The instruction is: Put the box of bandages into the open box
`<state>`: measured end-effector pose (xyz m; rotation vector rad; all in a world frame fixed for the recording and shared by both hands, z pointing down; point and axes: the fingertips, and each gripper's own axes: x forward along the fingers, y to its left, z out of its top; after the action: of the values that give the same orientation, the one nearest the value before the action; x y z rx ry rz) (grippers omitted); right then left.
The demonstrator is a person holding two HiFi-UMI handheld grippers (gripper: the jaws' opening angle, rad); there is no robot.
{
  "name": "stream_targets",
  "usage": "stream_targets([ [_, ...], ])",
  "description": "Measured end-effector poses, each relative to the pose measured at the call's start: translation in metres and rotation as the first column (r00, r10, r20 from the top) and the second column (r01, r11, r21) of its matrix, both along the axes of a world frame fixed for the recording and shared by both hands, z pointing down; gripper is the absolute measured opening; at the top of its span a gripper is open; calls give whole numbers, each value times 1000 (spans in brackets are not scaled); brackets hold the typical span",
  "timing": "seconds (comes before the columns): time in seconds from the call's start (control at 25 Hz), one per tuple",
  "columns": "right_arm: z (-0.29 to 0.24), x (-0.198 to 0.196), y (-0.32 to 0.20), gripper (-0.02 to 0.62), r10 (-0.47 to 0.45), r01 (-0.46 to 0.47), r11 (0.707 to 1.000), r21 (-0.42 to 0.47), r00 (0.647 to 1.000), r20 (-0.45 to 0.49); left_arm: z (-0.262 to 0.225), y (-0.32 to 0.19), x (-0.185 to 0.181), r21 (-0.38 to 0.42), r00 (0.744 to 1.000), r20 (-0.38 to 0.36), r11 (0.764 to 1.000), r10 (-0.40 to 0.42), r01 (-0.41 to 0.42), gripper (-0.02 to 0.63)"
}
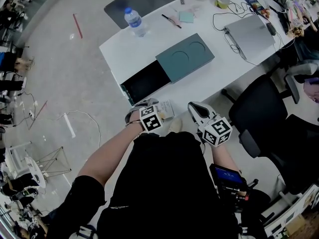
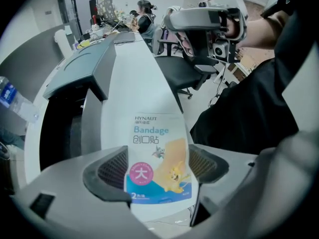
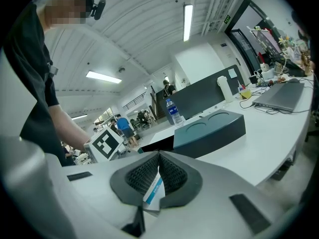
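1. Two grippers share the box of bandages [image 2: 157, 133], held just off the table [image 1: 124, 49] edge, near the open box [image 1: 144, 83].
2. Left gripper [image 2: 158, 171]: jaws wide, pads on its sides.
3. Right gripper [image 3: 158, 176]: nearly closed, pinching its thin edge.

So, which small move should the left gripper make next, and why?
Probably forward, toward the open box: the left gripper grips the box of bandages, but it is short of the table edge.

On the box of bandages [image 2: 158, 158] I read "HYNAUT", "Bandage" and "创口贴", then "大" in a pink circle and "2" at its lower left corner.
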<state>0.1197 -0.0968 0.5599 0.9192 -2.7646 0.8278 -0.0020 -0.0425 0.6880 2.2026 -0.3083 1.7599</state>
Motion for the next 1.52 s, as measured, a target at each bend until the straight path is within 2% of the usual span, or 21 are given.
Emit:
stream_targets([
  [0.44,-2,-3,-4,26,0,0,1000,2,1000,3,-41,-11,3,28,989,-111,994,-102,106,380],
  [0.76,-9,-14,1,26,43,-43,999,13,999,-6,-75,-43,-26,78,970,-177,980,-169,185,380],
  [1.08,-18,-19,0,26,154,-154,987,36,988,-10,-81,-86,-62,97,947,-200,956,-253,276,380],
  [1.28,-23,-22,2,26,213,-212,976,38,977,-22,-70,-112,-79,108,943,-164,945,-288,308,380],
  [1.36,-22,-23,6,26,231,-230,973,30,973,-30,-66,-124,-83,127,939,-172,938,-298,322,380],
  [1.52,-20,-26,13,26,264,-263,965,18,964,-43,-55,-130,-84,102,943,-151,944,-297,313,380],
])
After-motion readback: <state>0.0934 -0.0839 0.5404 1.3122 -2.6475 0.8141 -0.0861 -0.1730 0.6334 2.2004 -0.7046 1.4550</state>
